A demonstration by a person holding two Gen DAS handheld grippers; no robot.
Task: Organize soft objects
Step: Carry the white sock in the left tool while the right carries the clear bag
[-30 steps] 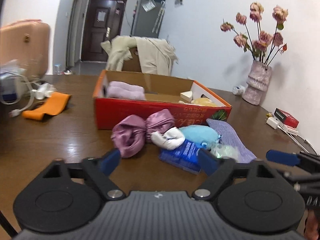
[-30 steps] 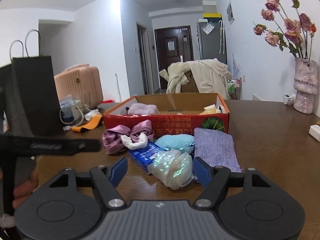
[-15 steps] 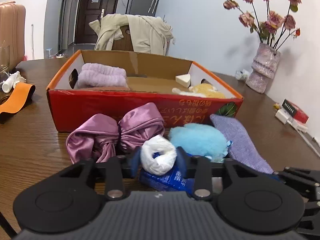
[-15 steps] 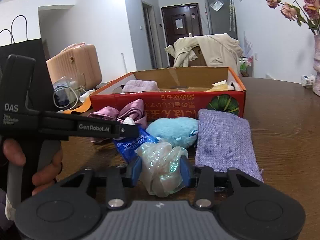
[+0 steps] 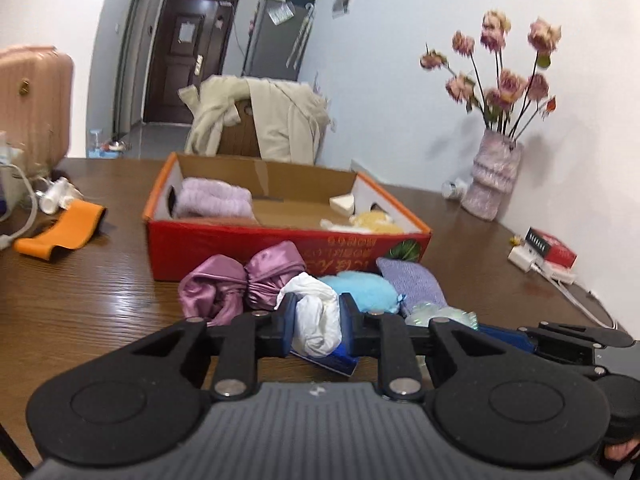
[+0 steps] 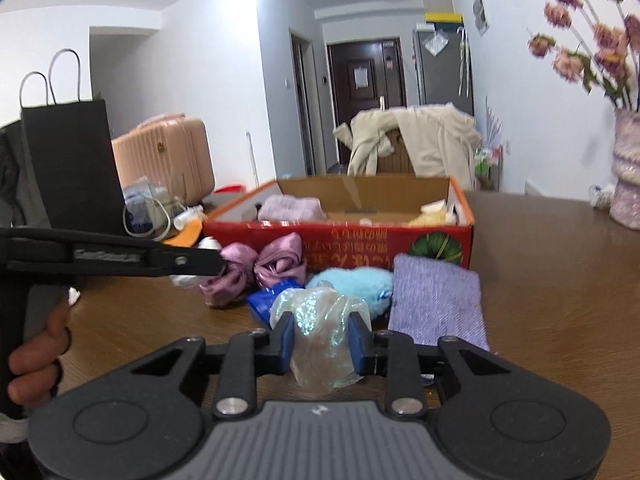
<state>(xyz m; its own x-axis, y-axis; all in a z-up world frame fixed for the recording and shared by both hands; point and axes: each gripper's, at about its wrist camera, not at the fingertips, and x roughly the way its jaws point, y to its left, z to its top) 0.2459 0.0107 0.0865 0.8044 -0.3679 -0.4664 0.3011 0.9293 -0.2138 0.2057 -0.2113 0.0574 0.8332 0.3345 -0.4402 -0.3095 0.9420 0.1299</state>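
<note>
Both grips go on at once! The left gripper (image 5: 318, 322) is closing its jaws on the white bundle (image 5: 316, 316), pads already pressing its sides; a second ago those jaws stood wide with the bundle lying well ahead. The right gripper (image 6: 320, 338) is closing too, pinching the iridescent scrunchie (image 6: 322, 336), which earlier sat loose between spread fingers. So two soft pieces are secured and, I reckon, ready to lift. The red box (image 5: 280, 240) waits straight ahead of both grippers, beyond the purple satin bow (image 5: 240, 284) and blue plush (image 5: 360, 294); the lilac pouch (image 6: 438, 304) lies just right of the right gripper.
</note>
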